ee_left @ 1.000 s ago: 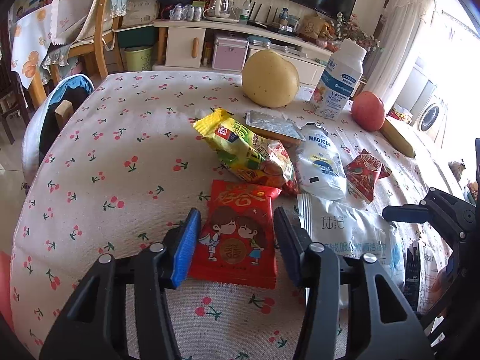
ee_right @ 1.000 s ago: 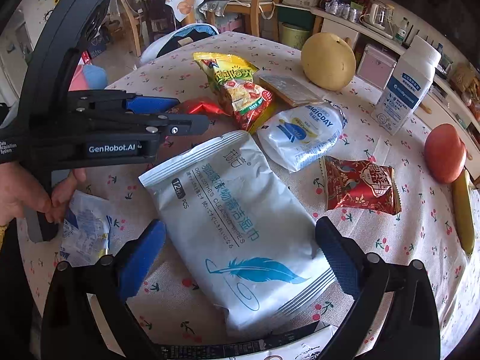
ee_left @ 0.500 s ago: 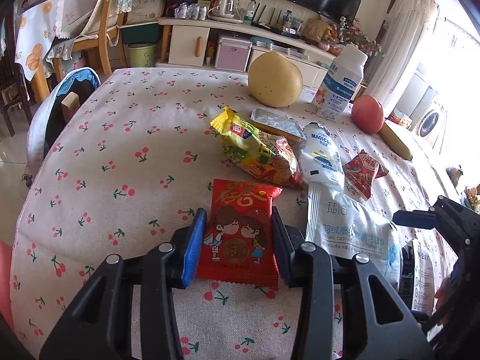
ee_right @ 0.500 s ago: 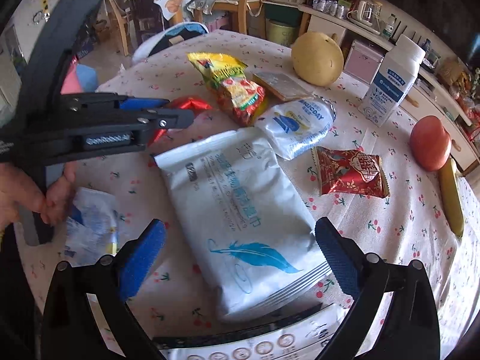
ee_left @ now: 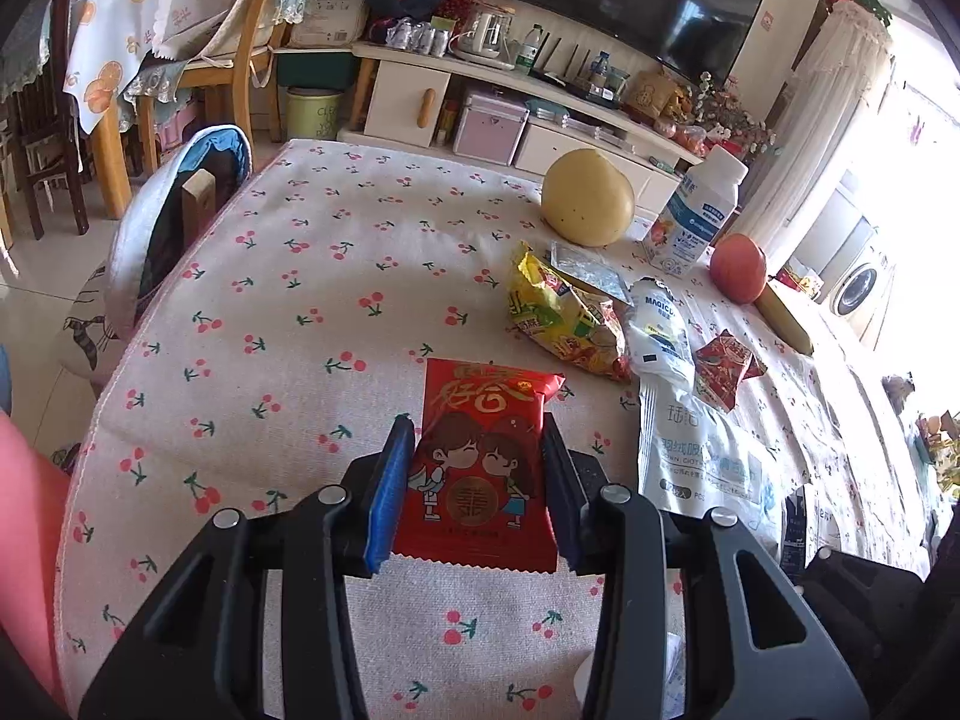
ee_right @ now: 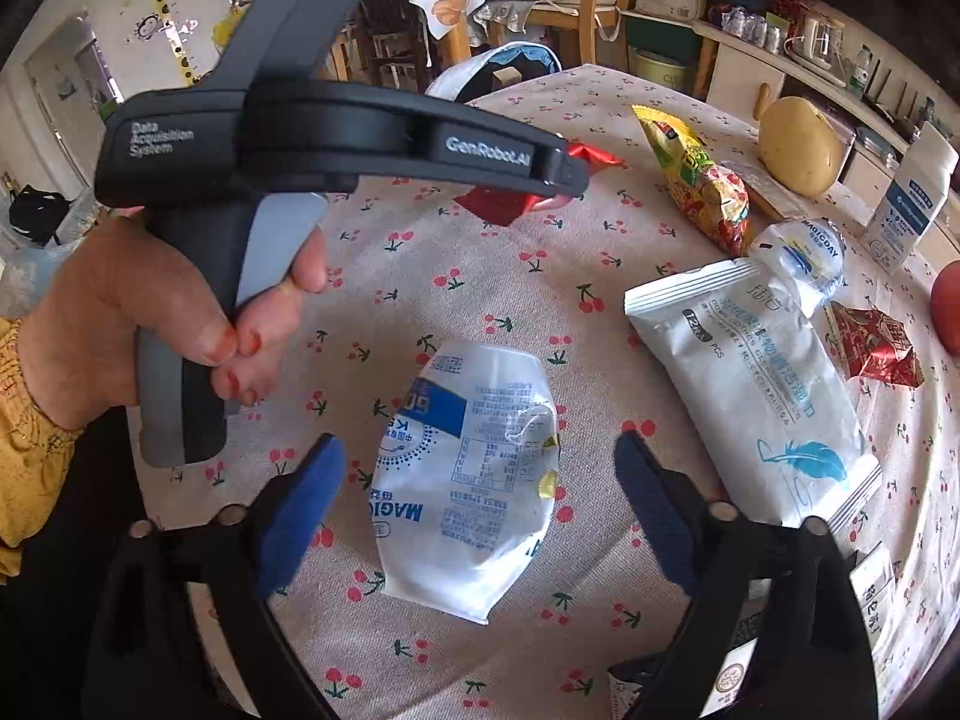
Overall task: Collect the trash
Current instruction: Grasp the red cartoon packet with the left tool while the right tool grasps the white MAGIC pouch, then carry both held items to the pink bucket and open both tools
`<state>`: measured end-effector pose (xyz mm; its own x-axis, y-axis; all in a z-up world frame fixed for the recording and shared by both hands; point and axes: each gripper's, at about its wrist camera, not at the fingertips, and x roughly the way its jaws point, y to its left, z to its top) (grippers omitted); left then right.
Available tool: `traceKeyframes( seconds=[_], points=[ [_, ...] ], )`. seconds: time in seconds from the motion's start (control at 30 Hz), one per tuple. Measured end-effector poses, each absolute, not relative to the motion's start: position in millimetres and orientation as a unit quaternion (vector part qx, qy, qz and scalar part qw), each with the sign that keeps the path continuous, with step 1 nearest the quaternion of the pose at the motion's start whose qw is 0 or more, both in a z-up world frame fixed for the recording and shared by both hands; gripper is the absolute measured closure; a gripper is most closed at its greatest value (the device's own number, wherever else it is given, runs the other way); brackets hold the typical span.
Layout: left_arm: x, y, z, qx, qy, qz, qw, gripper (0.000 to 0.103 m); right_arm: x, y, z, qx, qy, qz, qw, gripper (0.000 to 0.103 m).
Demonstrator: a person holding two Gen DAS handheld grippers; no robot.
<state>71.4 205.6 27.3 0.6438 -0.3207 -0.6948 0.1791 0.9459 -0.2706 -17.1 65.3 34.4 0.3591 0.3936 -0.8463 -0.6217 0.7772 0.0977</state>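
My left gripper (ee_left: pixel 478 456) is shut on a red snack packet with a cartoon couple (ee_left: pixel 480 456), its blue pads pressing both sides. The packet also shows in the right wrist view (ee_right: pixel 510 201), lifted off the cloth under the left gripper (ee_right: pixel 558 180). My right gripper (ee_right: pixel 480 480) is open over a flat white and blue Magicday wrapper (ee_right: pixel 474 480) lying on the tablecloth. Other wrappers lie nearby: a yellow chip bag (ee_left: pixel 564 318), a white Magicday pouch (ee_left: pixel 657 324), a small red packet (ee_left: pixel 723 366), a white wipes pack (ee_right: pixel 756 384).
A cherry-print tablecloth (ee_left: pixel 288 324) covers the table. At the far side stand a yellow melon (ee_left: pixel 588 198), a milk bottle (ee_left: pixel 696 216), a red apple (ee_left: pixel 738 267) and a banana (ee_left: pixel 783 318). A chair with a blue cushion (ee_left: pixel 174 222) stands at the left edge.
My left gripper closed on the red packet and raised it off the cloth. My right gripper swung left from above the wipes pack to above the white and blue wrapper.
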Motion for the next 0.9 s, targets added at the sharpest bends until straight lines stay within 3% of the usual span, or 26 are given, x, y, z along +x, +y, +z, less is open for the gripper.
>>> traceKeyframes(
  seconds=[0.33,0.43,0.9],
  points=[
    [57,234,34,-0.108,0.392,-0.130,0.904,0.060,-21,67,27,-0.118,0.463,0.276,0.834,0.030],
    [51,240,36,-0.111,0.389,-0.129,0.905,0.060,-24,70,25,-0.132,0.457,0.254,0.842,0.040],
    [26,278,59,-0.141,0.360,-0.136,0.912,0.060,-18,64,37,-0.077,0.453,0.201,0.865,0.040]
  ],
)
